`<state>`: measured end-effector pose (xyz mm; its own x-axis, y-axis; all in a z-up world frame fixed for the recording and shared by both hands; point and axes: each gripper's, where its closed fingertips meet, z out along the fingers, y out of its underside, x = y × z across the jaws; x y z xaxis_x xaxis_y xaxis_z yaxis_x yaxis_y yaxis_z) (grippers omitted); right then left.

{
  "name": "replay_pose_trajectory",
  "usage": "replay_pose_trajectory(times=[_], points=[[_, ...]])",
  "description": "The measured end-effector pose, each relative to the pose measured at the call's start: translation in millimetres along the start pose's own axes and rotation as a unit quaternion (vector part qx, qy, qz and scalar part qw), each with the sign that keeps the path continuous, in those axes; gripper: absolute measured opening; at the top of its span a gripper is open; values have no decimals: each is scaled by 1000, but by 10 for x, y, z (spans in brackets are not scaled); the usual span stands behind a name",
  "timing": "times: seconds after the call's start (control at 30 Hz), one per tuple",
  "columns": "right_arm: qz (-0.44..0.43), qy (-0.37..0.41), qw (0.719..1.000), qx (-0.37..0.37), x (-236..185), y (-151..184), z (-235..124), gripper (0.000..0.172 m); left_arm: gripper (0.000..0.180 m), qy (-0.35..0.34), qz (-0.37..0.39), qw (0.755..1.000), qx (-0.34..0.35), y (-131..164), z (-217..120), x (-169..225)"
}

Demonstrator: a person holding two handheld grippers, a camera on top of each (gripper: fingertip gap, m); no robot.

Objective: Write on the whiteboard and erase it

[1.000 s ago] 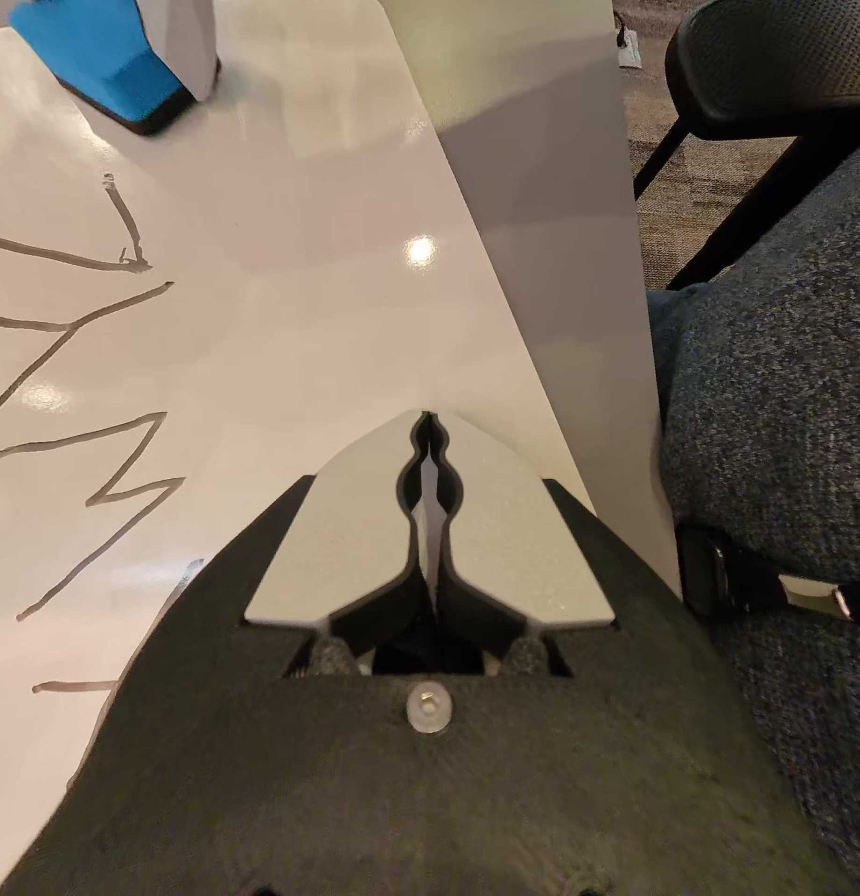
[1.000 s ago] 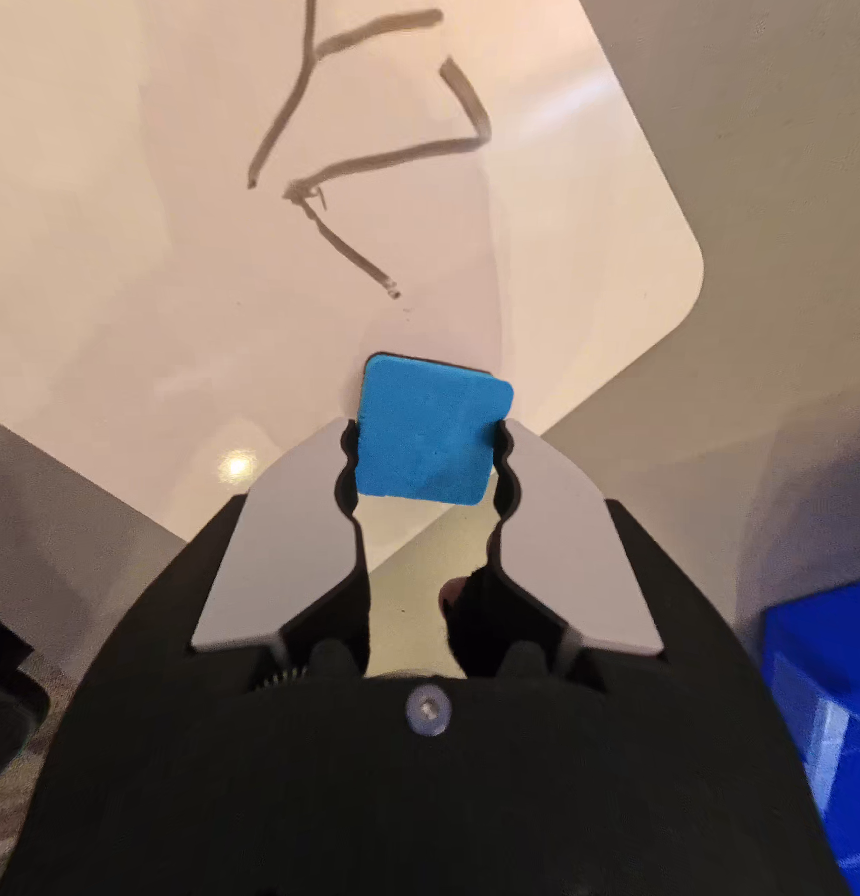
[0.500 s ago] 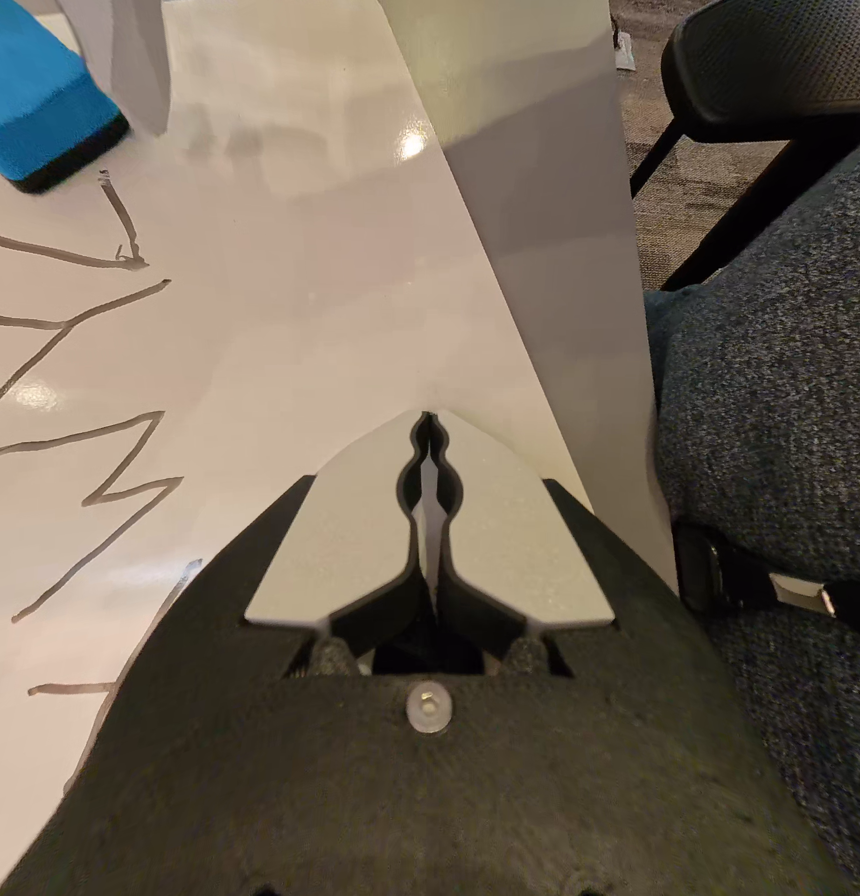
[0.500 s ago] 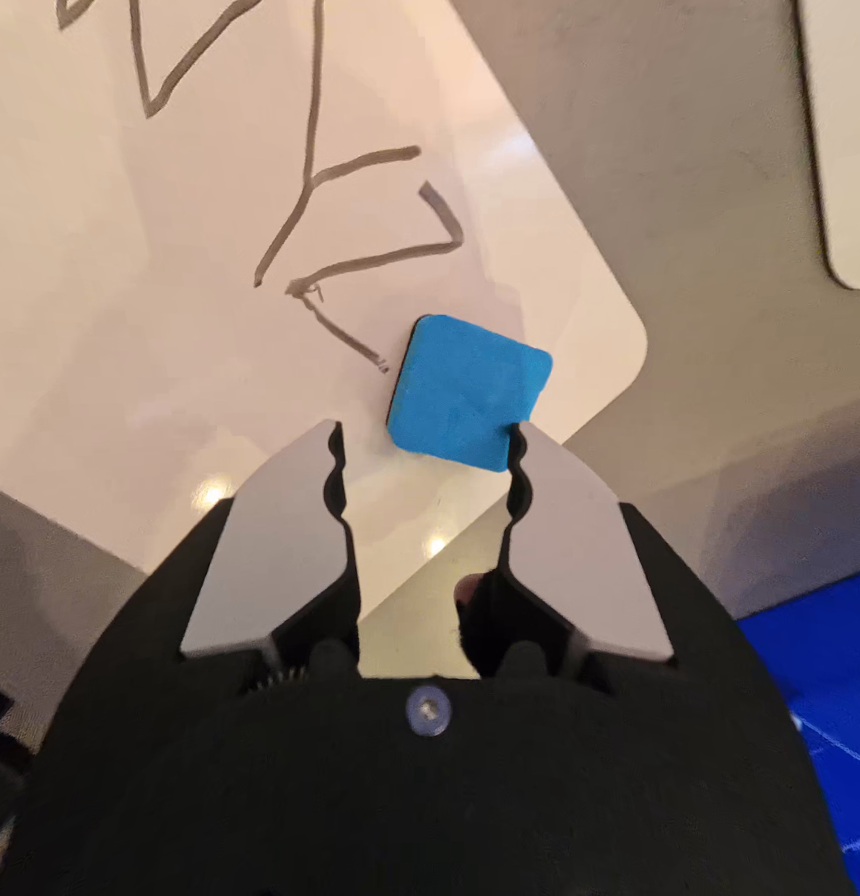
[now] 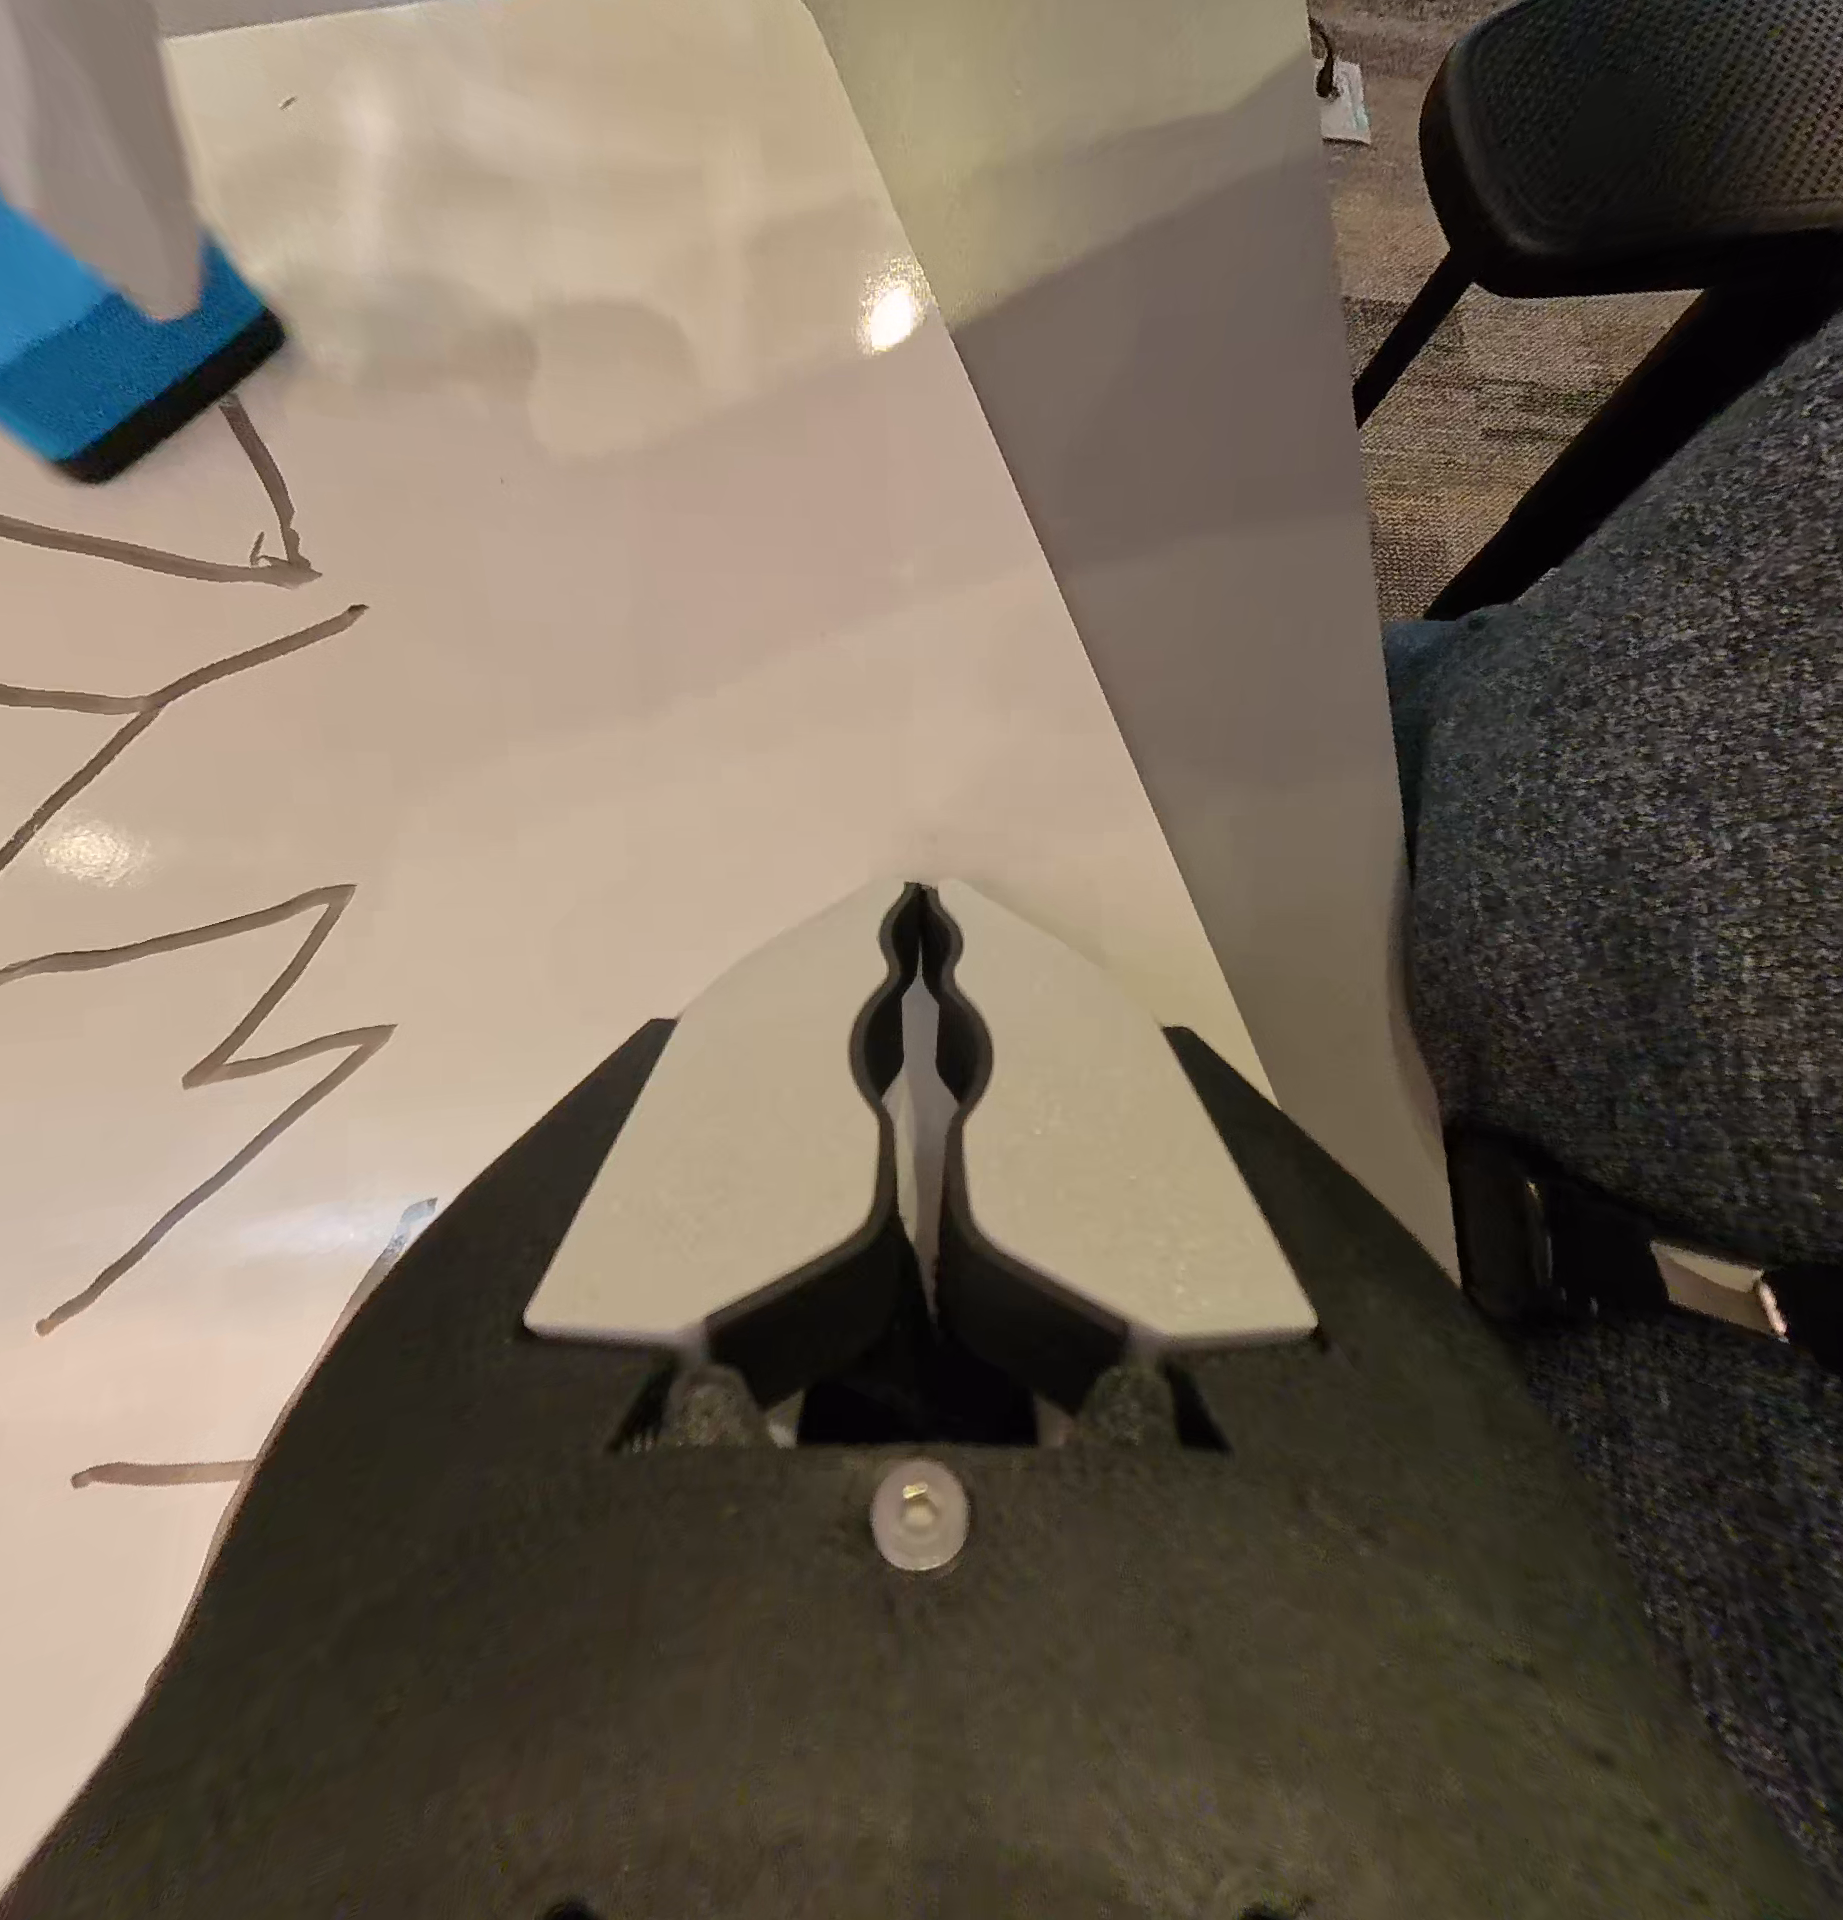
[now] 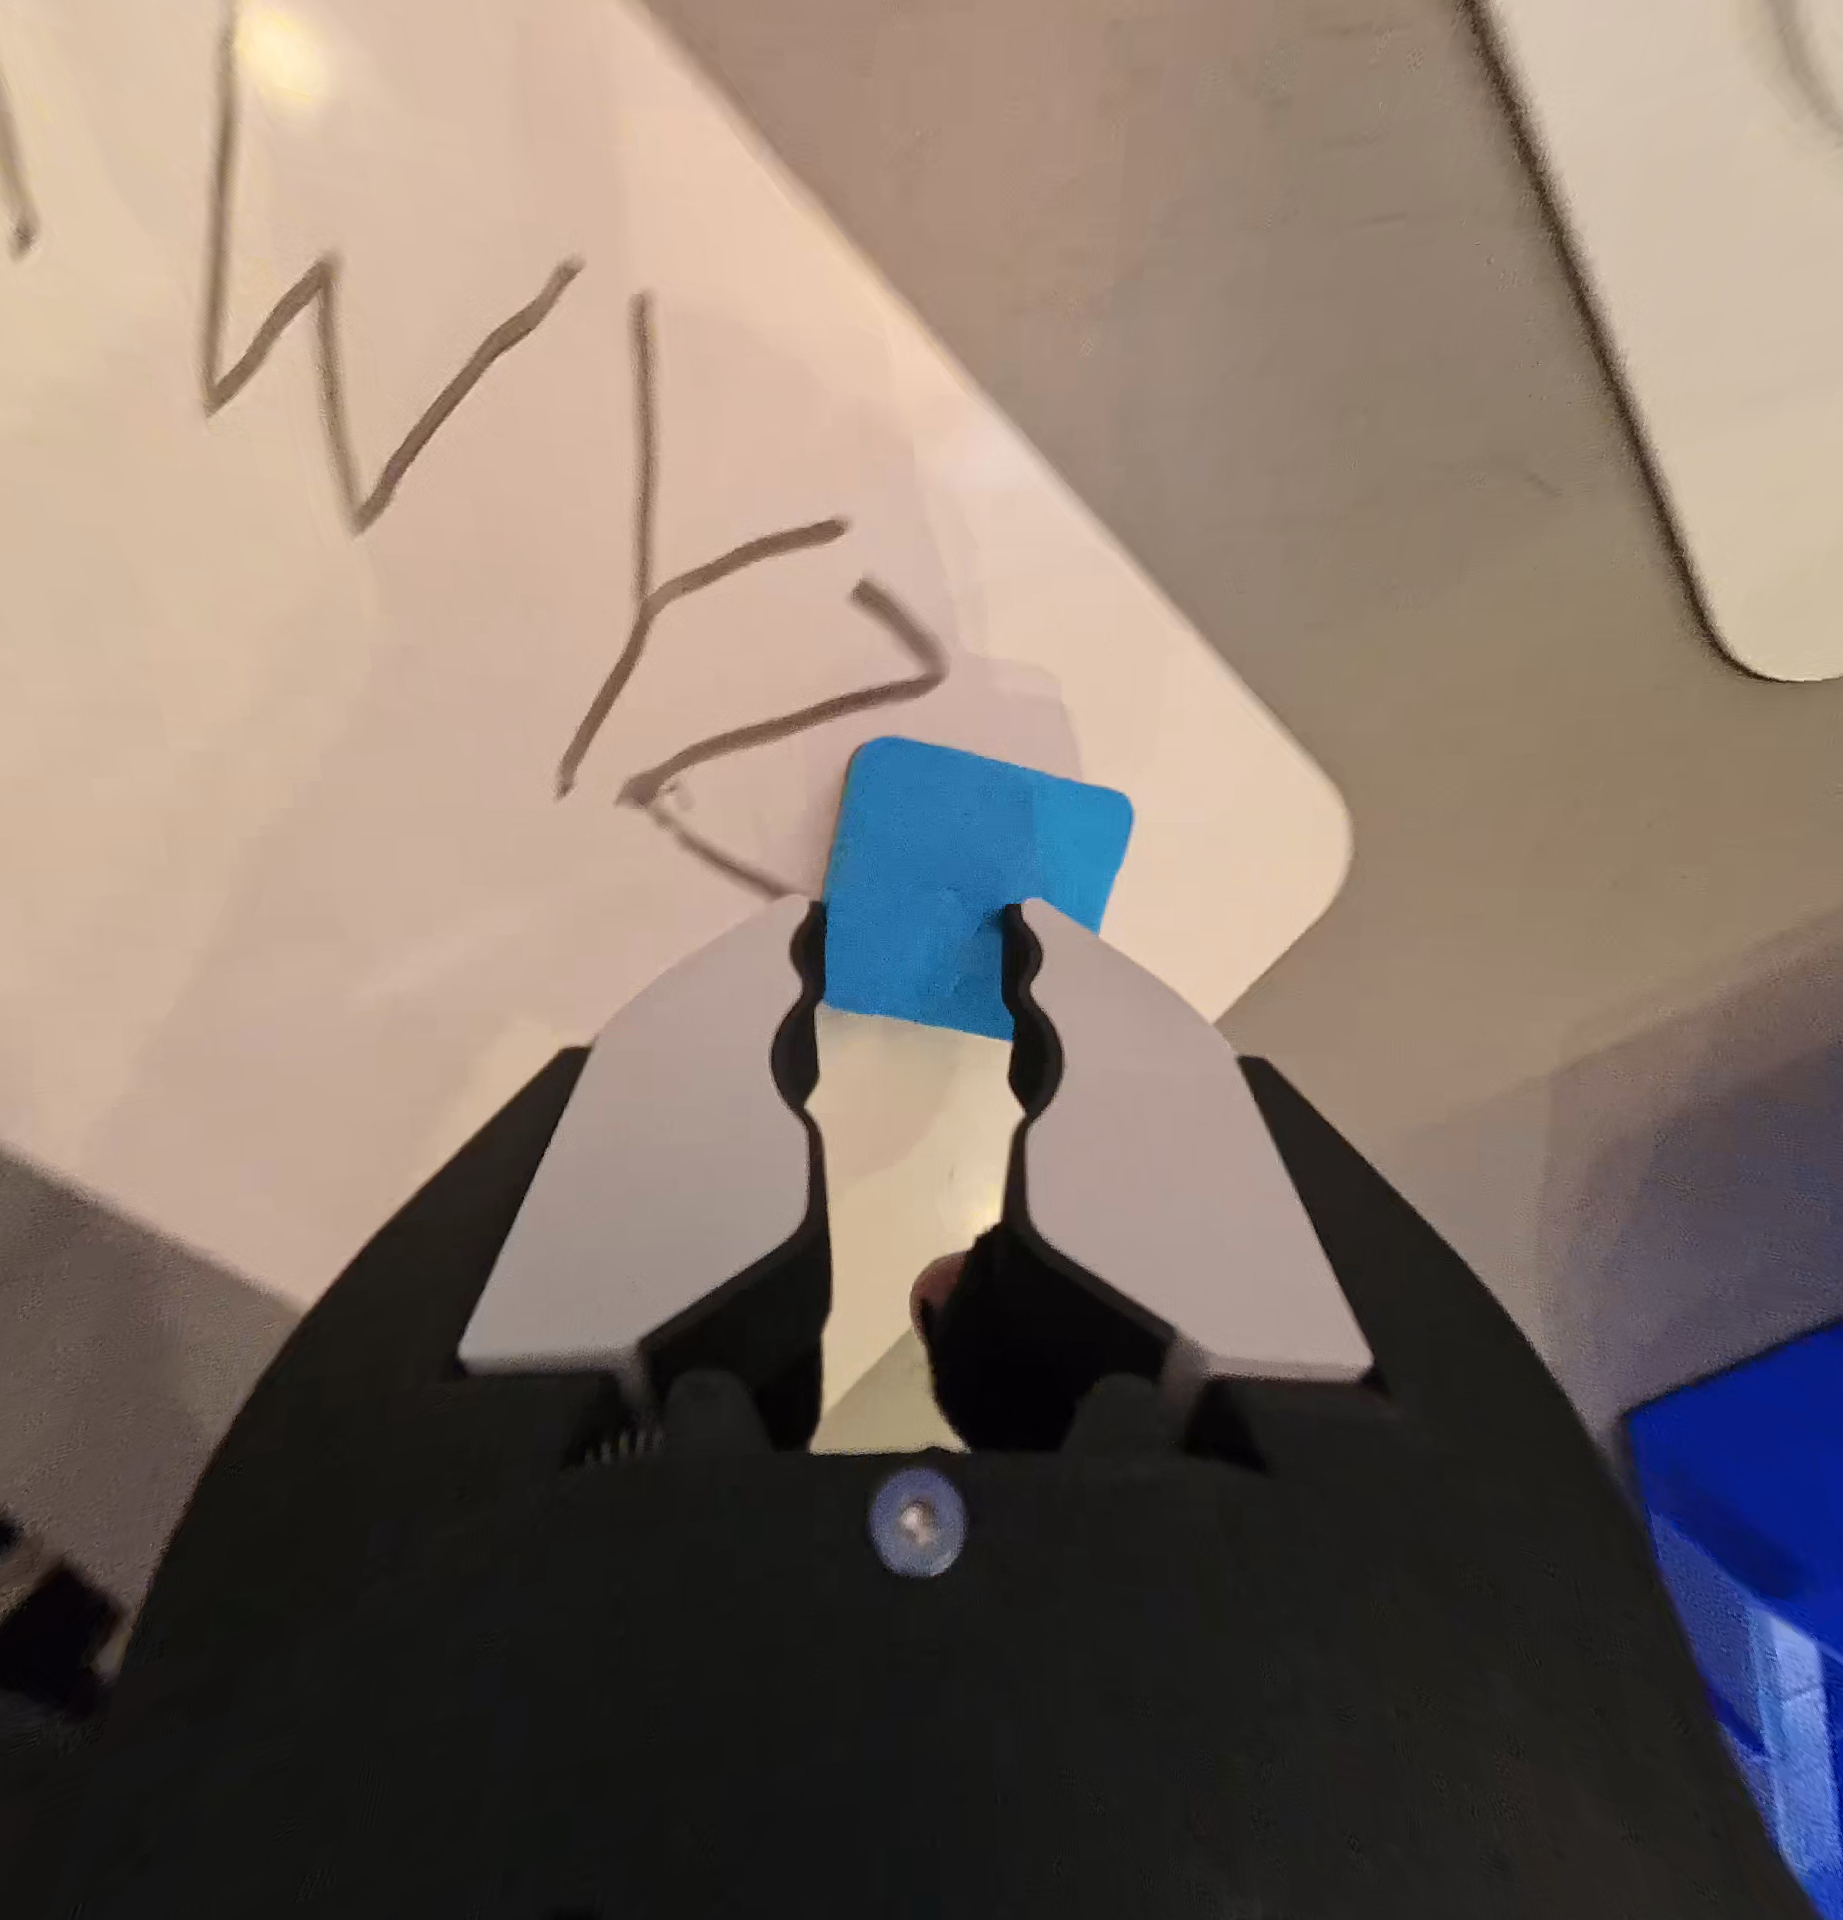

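Observation:
The whiteboard point(image 5: 584, 675) lies flat on a grey table and bears black marker strokes point(image 5: 221, 1039). My left gripper point(image 5: 919, 894) is shut with nothing between its fingers; its tips sit low over the board near the board's right edge. My right gripper point(image 6: 912, 914) is shut on the blue foam eraser point(image 6: 948, 862), and the right pad dents the foam. The eraser rests on the whiteboard point(image 6: 273, 727) by its rounded corner, right next to the nearest marker strokes point(image 6: 636, 540). The eraser point(image 5: 86, 343) also shows at the top left of the left wrist view, under a white finger point(image 5: 96, 156).
A blue box point(image 6: 1779, 1558) stands at the lower right on the grey table point(image 6: 1312, 364). A second white board point(image 6: 1727, 312) lies at the upper right. Past the table edge are a black chair point(image 5: 1644, 135) and a person's leg in grey fabric point(image 5: 1675, 935). About 20 cm separates my left fingertips from my right.
My right gripper stood open around the eraser, then closed on it and now squeezes it; the eraser sits nearer the marker strokes. The left gripper has stayed still and shut.

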<state>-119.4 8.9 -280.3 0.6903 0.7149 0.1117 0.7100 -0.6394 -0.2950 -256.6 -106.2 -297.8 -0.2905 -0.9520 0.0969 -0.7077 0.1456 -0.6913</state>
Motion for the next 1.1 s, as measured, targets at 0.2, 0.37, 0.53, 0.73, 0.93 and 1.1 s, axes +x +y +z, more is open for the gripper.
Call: replay_pose_trajectory(times=[0.2,0.37,0.53,0.73,0.93,1.1], points=[[-12,-21,999,26,-90,-201,56,34,1,3,-1,1000,0,-3,2,3],[-28,-21,999,-25,-121,17,-14,33,2,5,0,1000,0,-6,6,11],[-87,-64,994,-12,-438,-116,-13,33,2,-6,3,1000,0,-8,8,-4],[-73,-75,994,20,-386,-344,61,33,2,-12,5,1000,0,-15,14,-14],[-31,-51,998,16,-116,-350,97,33,2,-11,3,1000,0,-18,14,-18],[-108,-92,989,-31,-471,-5,-60,32,2,-14,5,1000,1,-16,13,-19]])
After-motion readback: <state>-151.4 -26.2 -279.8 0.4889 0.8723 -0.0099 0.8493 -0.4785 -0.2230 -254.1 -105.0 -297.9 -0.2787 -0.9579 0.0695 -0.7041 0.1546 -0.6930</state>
